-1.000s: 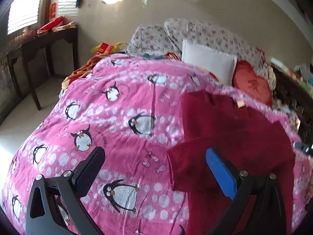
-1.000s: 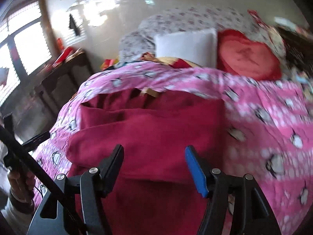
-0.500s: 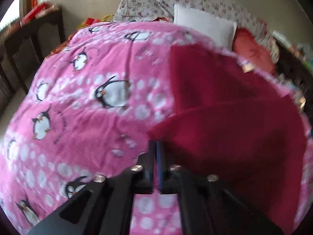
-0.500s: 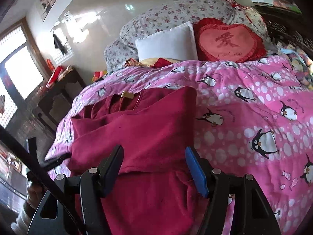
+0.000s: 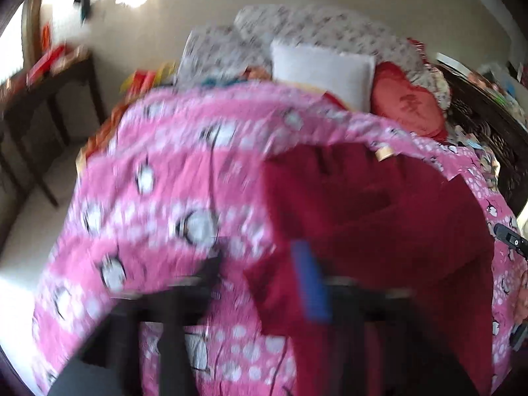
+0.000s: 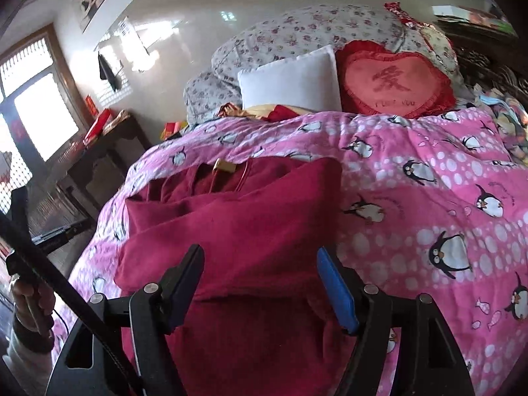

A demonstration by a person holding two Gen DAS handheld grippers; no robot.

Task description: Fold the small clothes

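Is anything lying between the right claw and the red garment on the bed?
Nothing visible. The right claw is open directly over the red garment, which lies spread on the pink penguin blanket; the pillows sit well beyond it.

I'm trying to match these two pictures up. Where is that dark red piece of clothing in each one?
Left wrist view: the dark red garment lies right of centre on the pink penguin blanket.
Right wrist view: it lies left of centre, behind the open right gripper.
Shared landmark: the white pillow at the bed's head.
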